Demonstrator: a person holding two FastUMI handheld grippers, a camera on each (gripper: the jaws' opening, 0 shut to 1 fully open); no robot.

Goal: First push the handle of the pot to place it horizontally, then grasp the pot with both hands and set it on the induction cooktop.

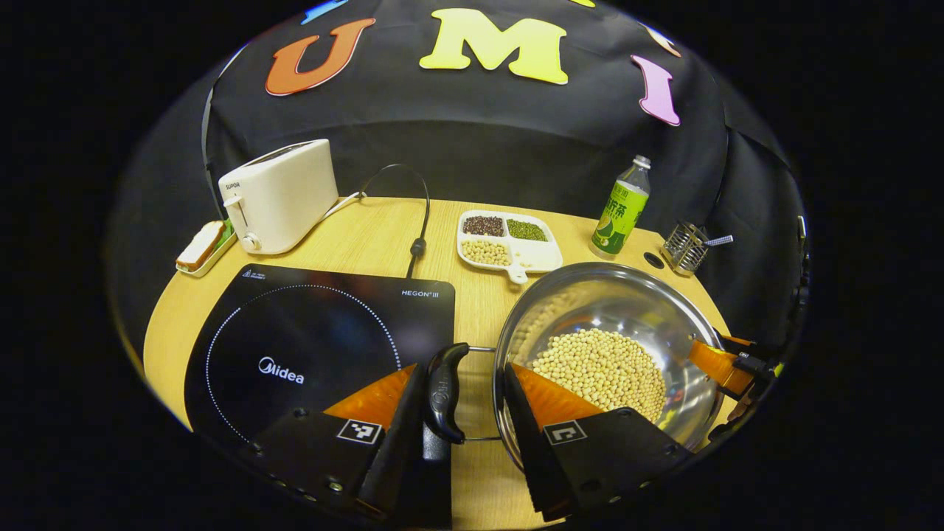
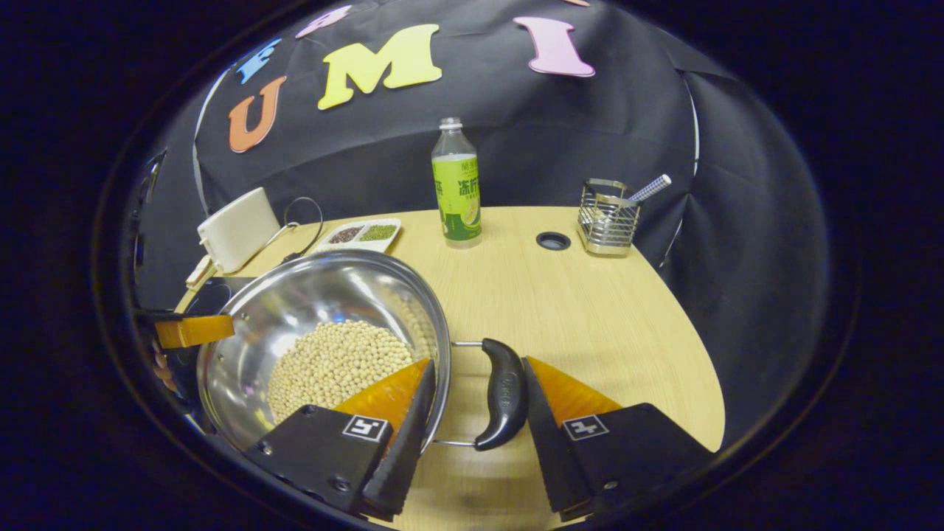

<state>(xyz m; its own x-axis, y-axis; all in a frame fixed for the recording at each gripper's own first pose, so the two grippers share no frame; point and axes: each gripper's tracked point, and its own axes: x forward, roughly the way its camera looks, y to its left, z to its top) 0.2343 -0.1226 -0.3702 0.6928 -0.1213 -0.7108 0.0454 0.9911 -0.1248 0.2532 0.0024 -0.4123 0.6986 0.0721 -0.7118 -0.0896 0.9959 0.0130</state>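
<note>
Both tools straddle the pot's (image 1: 612,346) side handles, jaws spread, not yet pinching: left tool (image 1: 466,413) lower centre, right tool (image 2: 476,409) likewise. A level two-sided lift toward the cooktop (image 1: 310,346), lower left, looks intended, keeping the beans (image 1: 601,369) from spilling.

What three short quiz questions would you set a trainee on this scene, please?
1. True or false: the pot stands on the cooktop.
2. What fills the pot? A) rice B) beans C) water
3. Fill in: the left tool and the right tool each straddle a pot ____.

Key: 1 false, it sits beside the cooktop; 2 B; 3 handle.
</note>
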